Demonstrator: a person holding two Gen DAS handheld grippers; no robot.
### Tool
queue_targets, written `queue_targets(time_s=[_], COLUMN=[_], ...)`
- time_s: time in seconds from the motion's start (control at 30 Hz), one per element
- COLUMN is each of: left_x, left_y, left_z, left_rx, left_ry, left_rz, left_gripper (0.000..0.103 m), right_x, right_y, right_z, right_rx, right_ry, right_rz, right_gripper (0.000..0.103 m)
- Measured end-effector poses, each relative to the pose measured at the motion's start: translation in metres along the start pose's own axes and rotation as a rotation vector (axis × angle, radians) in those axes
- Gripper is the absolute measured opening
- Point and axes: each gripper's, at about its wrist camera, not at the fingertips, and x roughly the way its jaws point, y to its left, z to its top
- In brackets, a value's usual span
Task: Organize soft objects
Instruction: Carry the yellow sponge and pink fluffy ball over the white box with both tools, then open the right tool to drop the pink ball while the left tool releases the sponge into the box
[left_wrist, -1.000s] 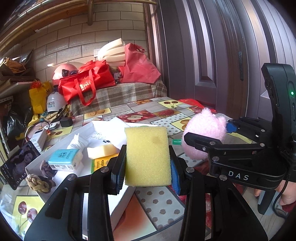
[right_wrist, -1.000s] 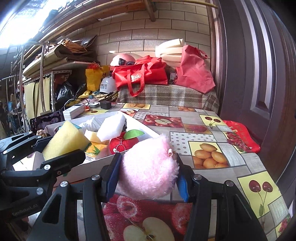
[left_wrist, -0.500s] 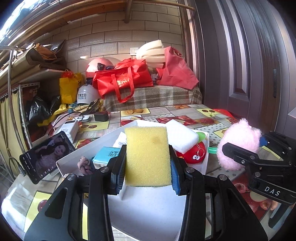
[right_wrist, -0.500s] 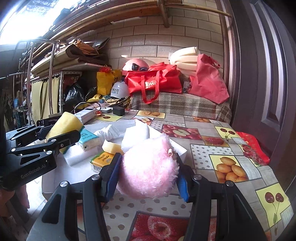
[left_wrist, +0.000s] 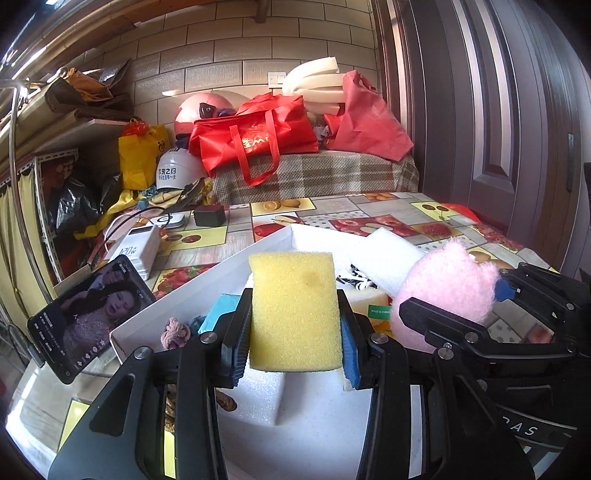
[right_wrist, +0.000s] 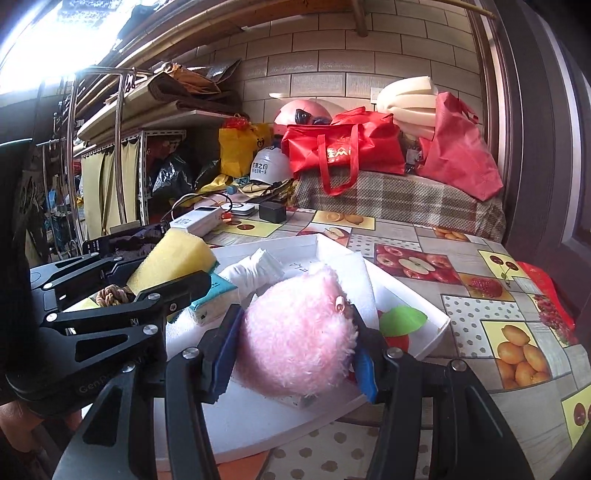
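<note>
My left gripper (left_wrist: 293, 334) is shut on a yellow sponge (left_wrist: 293, 310), held upright above the white box (left_wrist: 184, 295). To its right my right gripper (right_wrist: 295, 349) is shut on a pink fluffy toy (right_wrist: 295, 332), also over the box (right_wrist: 417, 291). Both show in each view: the pink toy (left_wrist: 443, 291) at the right of the left wrist view, the sponge (right_wrist: 171, 260) at the left of the right wrist view. Inside the box lie a white foam block (left_wrist: 384, 258), a blue tissue pack (right_wrist: 212, 299), a white wad (right_wrist: 258, 271) and a red toy with a green leaf (right_wrist: 400, 321).
A phone (left_wrist: 88, 314) leans by the box's left side. A power bank (left_wrist: 138, 251) with cables and a black adapter (left_wrist: 209, 215) lie behind on the fruit-print tablecloth (right_wrist: 480, 295). Red bags (left_wrist: 258, 136), helmets and foam pile up at the far end. A door (left_wrist: 498, 110) stands at right.
Both grippers have swung left with their loads, from beside the box's right part to above it. The phone and power bank have come into the left wrist view.
</note>
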Motion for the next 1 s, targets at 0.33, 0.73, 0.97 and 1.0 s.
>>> queue_targets(time_s=[0.33, 0.73, 0.97, 1.0], left_x=[0.013, 0.010, 0.001, 0.001], left_y=[0.011, 0.004, 0.011, 0.010], left_z=[0.002, 0.008, 0.007, 0.007], left_rx=[-0.055, -0.001, -0.030, -0.028], left_ry=[0.058, -0.021, -0.071, -0.075], left_rz=[-0.015, 0.061, 0.088, 0.089], left_gripper=[0.040, 0.072, 0.103, 0.103], right_x=[0.043, 0.046, 0.042, 0.041], right_y=[-0.015, -0.018, -0.031, -0.033], right_z=[0.017, 0.023, 0.024, 0.024], right_rx=[0.012, 0.013, 0.074, 0.083], right_ry=[0.042, 0.005, -0.027, -0.031], right_rz=[-0.096, -0.141, -0.178, -0.176], right_gripper=[0.054, 0.084, 0.101, 0.103])
